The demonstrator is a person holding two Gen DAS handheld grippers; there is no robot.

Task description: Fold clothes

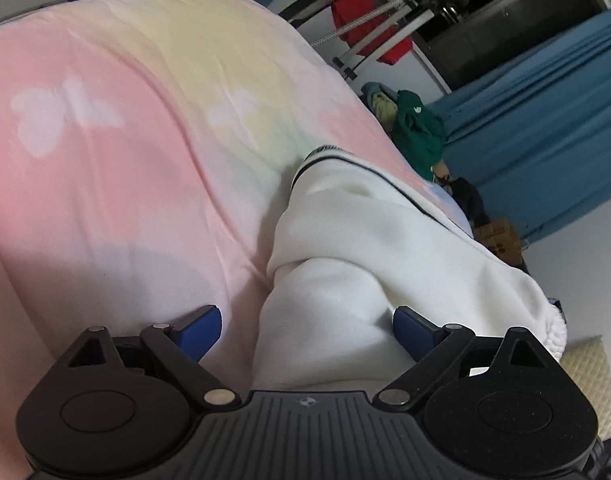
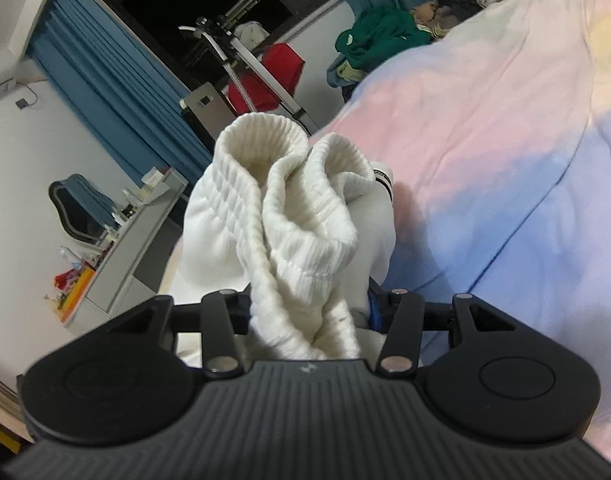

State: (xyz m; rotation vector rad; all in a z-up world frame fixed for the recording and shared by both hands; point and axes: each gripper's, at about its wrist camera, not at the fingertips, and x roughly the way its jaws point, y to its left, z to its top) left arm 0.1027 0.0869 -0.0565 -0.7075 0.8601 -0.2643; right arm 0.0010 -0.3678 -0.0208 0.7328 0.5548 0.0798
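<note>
Right gripper point(image 2: 309, 312) pinches the white sweatshirt's point(image 2: 289, 216) ribbed hem, lifting it for folding; left gripper point(image 1: 307, 320) spread over the fabric on the bed point(image 1: 125, 160).

This is a bedroom in a home: a wide bed under a soft pastel quilt point(image 1: 137, 128) of pink, yellow and pale blue with white butterfly shapes fills most of both views. In the right wrist view, pleated blue curtains point(image 2: 105, 80) hang beside a dark window at 11 o'clock, and a grey desk point(image 2: 137, 232) cluttered with small bottles stands with a dark office chair point(image 2: 81, 208) at 9 o'clock. A metal clothes rack point(image 2: 249, 60) bearing a red garment point(image 2: 273, 76) stands at 12 o'clock, with a heap of loose clothes topped by a green garment point(image 2: 381, 36) at 1 o'clock.
</note>
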